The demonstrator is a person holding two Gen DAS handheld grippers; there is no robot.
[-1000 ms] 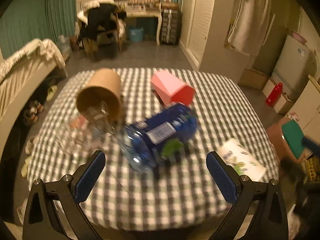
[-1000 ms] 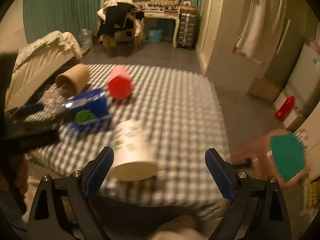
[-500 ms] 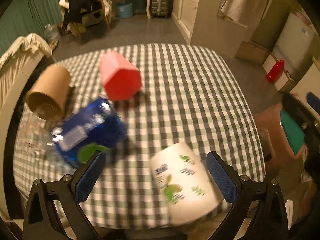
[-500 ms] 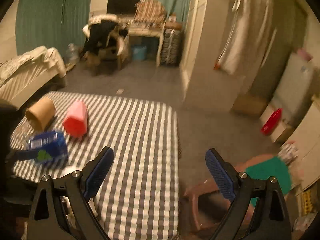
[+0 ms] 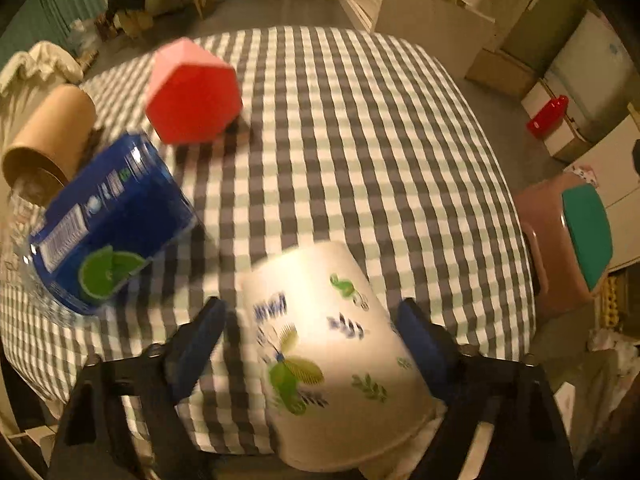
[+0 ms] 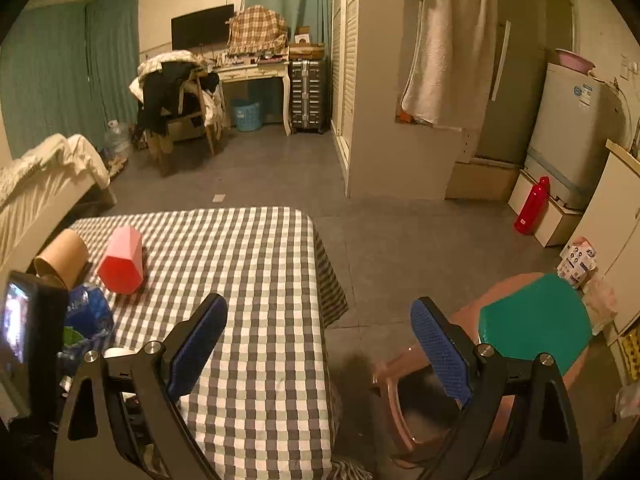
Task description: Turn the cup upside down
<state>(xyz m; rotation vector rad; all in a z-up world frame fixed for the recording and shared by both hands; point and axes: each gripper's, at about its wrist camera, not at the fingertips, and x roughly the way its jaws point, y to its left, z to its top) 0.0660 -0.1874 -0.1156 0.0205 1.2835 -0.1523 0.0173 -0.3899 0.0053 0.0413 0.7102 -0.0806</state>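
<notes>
A white paper cup with green leaf prints lies on its side near the front edge of the checked table, its rim toward me. My left gripper is open, with the cup between its blue pads; contact is unclear through blur. My right gripper is open and empty, off the table's right front corner, over the floor. In the right wrist view only a sliver of the cup's rim shows, behind the left gripper's body.
A red hexagonal cup, a brown paper cup and a blue bottle lie on their sides at the table's left. A pink stool with a green seat stands right of the table. The table's right edge drops to the floor.
My left gripper has moved right and closer, so the white cup now lies between its pads. My right gripper has swung right, away from the table, and steadied.
</notes>
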